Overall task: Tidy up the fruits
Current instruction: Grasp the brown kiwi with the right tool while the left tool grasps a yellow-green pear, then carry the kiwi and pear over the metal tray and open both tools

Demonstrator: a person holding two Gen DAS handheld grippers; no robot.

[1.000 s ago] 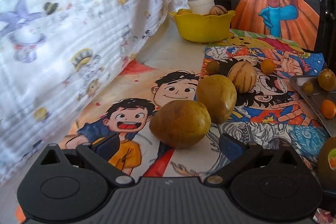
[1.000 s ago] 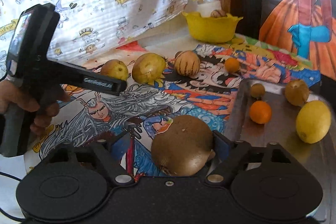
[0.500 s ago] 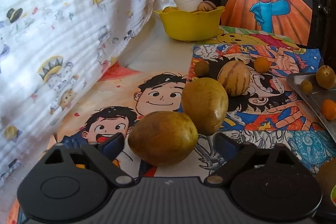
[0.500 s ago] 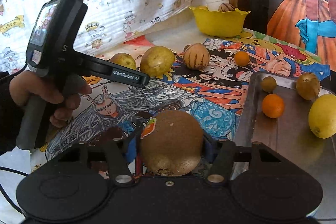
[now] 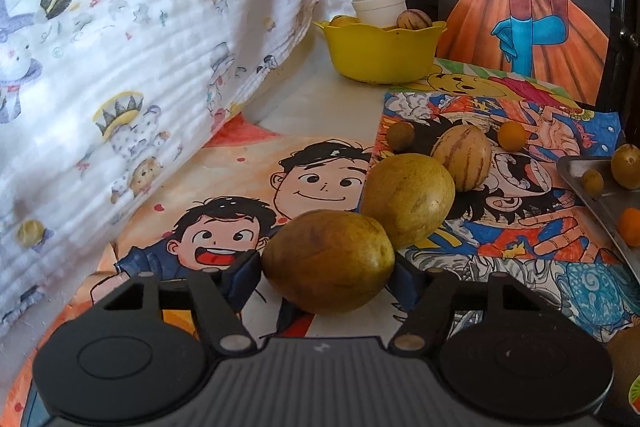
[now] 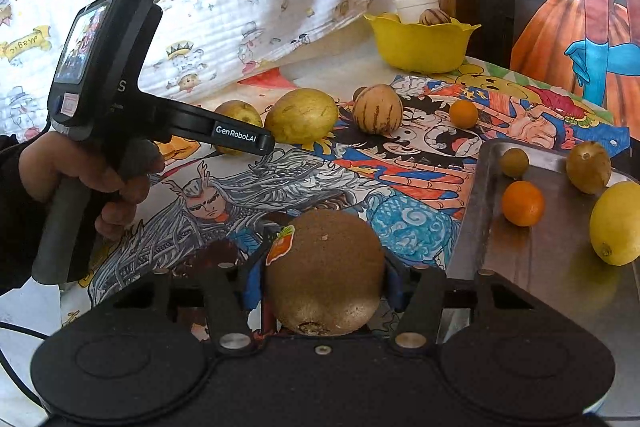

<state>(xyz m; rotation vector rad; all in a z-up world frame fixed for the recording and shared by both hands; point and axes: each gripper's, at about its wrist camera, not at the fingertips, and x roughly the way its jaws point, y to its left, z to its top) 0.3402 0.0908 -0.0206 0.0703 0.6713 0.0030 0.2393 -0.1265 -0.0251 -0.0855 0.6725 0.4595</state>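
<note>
Cartoon mat (image 6: 304,183); left claw (image 6: 256,143) side reads "GenRobot.AI".

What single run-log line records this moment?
left gripper: shut on yellow-green fruit | right gripper: shut on kiwi | metal tray: holds four fruits

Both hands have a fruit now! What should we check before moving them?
1. Right tool shut on the fuzzy brown kiwi with a sticker: ok.
2. Left tool shut on the yellow-brown oval fruit: cannot tell, fingers close beside it.
3. Free space on the silver metal tray: ok.
4. Big yellow lemon near the tray's edge, might roll: cannot tell.
5. Room in the yellow scalloped plastic bowl: cannot tell, inside hidden.
</note>
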